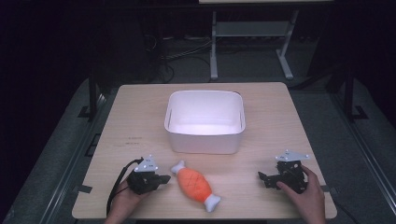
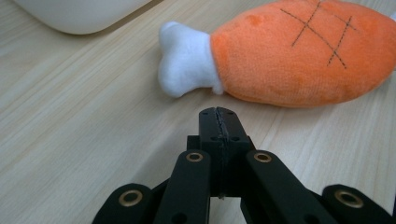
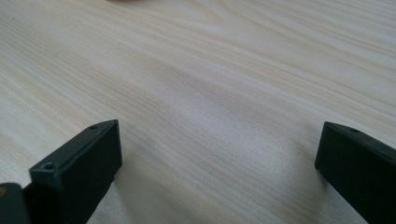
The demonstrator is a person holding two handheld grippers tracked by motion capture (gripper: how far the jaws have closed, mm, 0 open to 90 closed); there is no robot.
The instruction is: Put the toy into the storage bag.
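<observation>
An orange plush drumstick (image 1: pixel 194 184) with white bone ends lies near the front of the wooden table (image 1: pixel 135 121). In the left gripper view the plush drumstick (image 2: pixel 299 51) fills the upper right, its white end pointing left. My left gripper (image 1: pixel 166 178) rests on the table just left of the toy, jaws pressed shut with nothing between them; its tip (image 2: pixel 219 116) stops a little short of the toy. My right gripper (image 1: pixel 262 178) sits at the front right, jaws wide open over bare wood (image 3: pixel 219 135). A white bin (image 1: pixel 205 121) stands behind the toy, at mid-table.
The white bin's corner (image 2: pixel 79 14) shows at the top left of the left gripper view. A person's hands hold both grippers at the table's front edge. Beyond the table are a dark floor, cables and a white table frame (image 1: pixel 252 32).
</observation>
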